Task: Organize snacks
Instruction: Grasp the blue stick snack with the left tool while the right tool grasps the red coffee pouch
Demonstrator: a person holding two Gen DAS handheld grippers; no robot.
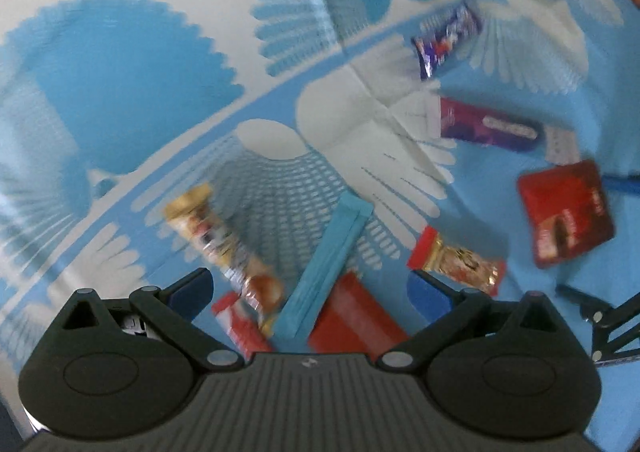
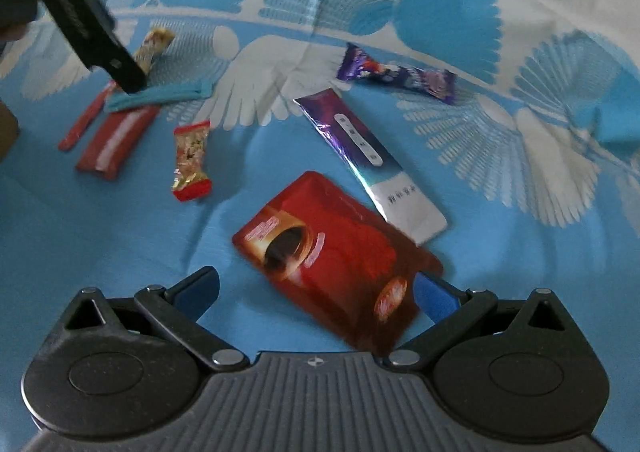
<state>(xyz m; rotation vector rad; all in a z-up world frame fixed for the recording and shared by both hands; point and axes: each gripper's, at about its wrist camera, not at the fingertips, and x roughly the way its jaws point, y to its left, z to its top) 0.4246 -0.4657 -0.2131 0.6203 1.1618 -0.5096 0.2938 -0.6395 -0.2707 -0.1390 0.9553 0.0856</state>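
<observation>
Eight snacks are being shown scattered on the blue-and-white cloth (image 2: 280,179) — two purple, one light blue, two gold-wrapped, three red. The left gripper (image 1: 312,288) is being held wide above the light blue stick (image 1: 324,268). The right gripper (image 2: 318,288) — also wide — is being held around the red coffee sachet (image 2: 336,252).

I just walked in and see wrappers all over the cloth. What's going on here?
A person is sorting snacks with two handheld tools. The left tool is open over a pile with a blue stick pack and red wrappers. The right tool is open over a red coffee pouch. Neither holds anything. A purple sachet and other snacks lie loose on the blue patterned cloth.
</observation>
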